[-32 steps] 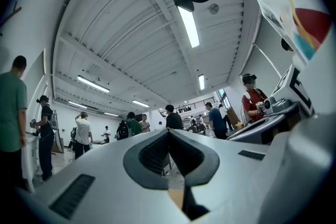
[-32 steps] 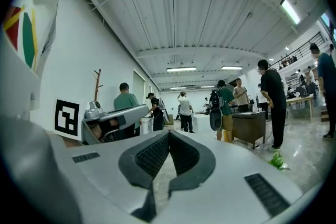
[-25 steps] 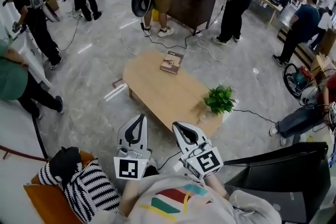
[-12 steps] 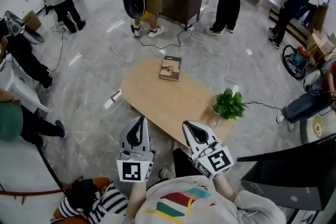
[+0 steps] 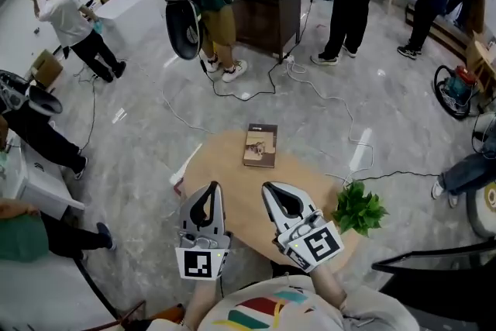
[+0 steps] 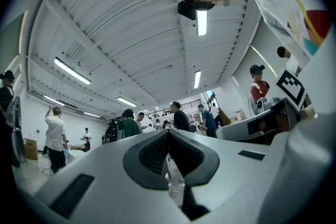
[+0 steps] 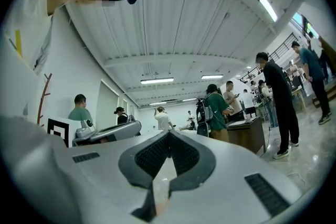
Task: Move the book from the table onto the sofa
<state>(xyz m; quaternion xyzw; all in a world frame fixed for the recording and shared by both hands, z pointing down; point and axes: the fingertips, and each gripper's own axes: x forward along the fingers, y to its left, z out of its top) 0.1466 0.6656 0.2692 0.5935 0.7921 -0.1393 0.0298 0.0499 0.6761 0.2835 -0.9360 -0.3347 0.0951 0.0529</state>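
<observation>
Brown book (image 5: 260,146) flat on table (image 5: 232,198)

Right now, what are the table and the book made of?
Table: probably wood or a wood-look board. The top is pale tan, smooth and matte.
Book: paper, going by its thin flat shape and brownish printed cover. Whether the cover is hard or soft is too small to tell.
</observation>
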